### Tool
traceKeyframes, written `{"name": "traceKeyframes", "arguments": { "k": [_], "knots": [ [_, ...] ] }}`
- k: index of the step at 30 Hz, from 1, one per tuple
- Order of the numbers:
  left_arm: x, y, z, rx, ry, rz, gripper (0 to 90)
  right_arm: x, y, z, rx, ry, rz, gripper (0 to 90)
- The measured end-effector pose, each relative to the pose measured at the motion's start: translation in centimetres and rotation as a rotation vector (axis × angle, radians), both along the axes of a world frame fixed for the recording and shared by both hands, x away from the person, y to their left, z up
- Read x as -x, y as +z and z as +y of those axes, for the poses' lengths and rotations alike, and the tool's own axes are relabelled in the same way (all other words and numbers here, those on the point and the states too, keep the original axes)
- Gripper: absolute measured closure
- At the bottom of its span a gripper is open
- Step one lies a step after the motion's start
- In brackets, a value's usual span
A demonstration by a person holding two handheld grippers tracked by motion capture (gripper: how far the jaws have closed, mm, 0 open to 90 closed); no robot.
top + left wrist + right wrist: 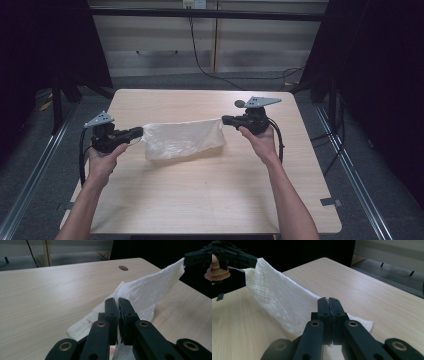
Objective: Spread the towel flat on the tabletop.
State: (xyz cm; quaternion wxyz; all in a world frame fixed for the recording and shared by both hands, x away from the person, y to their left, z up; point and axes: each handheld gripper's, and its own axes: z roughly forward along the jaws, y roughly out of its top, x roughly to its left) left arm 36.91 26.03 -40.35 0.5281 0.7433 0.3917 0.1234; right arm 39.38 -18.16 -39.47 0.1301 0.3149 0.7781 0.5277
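Pinching white cloth, both grippers clamped: left gripper, right gripper.

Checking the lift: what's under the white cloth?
Bare wooden table beneath the white cloth, which hangs between the left hand-held gripper and right hand-held gripper. Its lower edge covers a strip of tabletop.

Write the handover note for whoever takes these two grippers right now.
Left gripper: shut on one top corner of the white cloth.
Right gripper: shut on the opposite top corner.
Cloth: stretched between the two grippers above the wooden table; its lower edge seems to touch the tabletop.
Done: both corners gripped, cloth raised and spread.
Left: probably folding it or laying it flat; keep both grips and the tension even.
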Motion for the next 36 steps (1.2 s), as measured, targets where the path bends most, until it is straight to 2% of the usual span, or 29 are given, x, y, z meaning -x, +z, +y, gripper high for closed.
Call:
{"name": "traceKeyframes", "arguments": {
  "k": [4,8,12,19,21,25,28,32,34,36],
  "knots": [
    [-0.4,1.3,-0.6,-0.024,-0.012,-0.023,86.4,0.2,1.1,-0.6,0.004,-0.005,-0.017,89.4],
    [-1.2,2.8,-1.1,-0.014,-0.026,-0.041,86.4,0.2,2.5,-1.4,-0.002,-0.014,-0.037,89.4],
    [-2.5,4.3,-1.9,-0.016,-0.033,-0.049,86.4,-0.1,4.2,-2.3,0.002,-0.034,-0.056,89.5],
    [-4.8,7.4,-3.2,-0.036,-0.032,-0.095,86.4,-0.6,7.7,-3.4,0.001,-0.053,-0.104,89.5],
    [-5.8,7.7,-3.6,-0.057,-0.021,-0.099,86.4,-1.3,8.3,-3.6,0.036,-0.062,-0.099,89.5],
    [-7.3,7.9,-4.5,-0.028,-0.026,-0.105,86.5,-2.4,9.0,-4.2,0.073,-0.080,-0.087,89.5],
    [-8.5,8.3,-5.5,-0.036,-0.024,-0.109,86.5,-3.5,9.4,-5.0,0.057,-0.110,-0.075,89.5],
    [-9.7,10.3,-6.6,-0.036,-0.028,-0.132,86.5,-4.6,10.4,-6.1,0.025,-0.151,-0.078,89.5],
    [-10.0,11.1,-6.9,-0.030,-0.029,-0.136,86.5,-4.8,11.0,-6.5,0.004,-0.161,-0.083,89.5],
    [-9.6,11.3,-7.3,-0.032,-0.048,-0.148,86.4,-4.6,11.2,-6.8,-0.009,-0.162,-0.089,89.5]
  ]
}}
